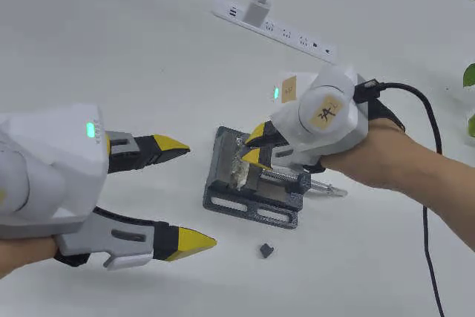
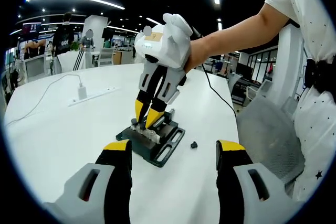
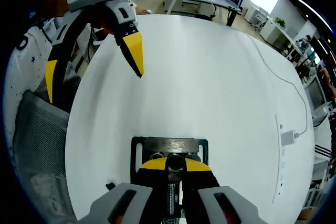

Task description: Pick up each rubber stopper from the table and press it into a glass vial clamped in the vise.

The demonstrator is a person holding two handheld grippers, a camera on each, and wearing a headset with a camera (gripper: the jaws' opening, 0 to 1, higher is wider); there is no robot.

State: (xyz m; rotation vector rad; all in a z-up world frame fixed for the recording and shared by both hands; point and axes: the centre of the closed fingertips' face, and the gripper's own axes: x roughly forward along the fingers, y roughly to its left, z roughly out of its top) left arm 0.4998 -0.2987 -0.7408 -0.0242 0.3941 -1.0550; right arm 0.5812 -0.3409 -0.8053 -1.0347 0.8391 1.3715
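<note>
The right gripper view lets us look along the jaws of the right gripper [image 3: 175, 165]. They are pressed close on a small dark stopper [image 3: 175, 161], right over the vise [image 3: 169, 144]. The head view shows us a bit of the glass vial [image 1: 239, 173] in the vise, but it is blurry and hard to make out. The hand [image 1: 371, 157] with this gripper reaches in from the right and points it down. The left gripper [image 1: 182, 192] is at the near left. It is held flat, with its jaws spread wide and holding nothing. A loose stopper [image 1: 266, 249] lies on the table [image 1: 148, 57], just on the near side of the vise.
</note>
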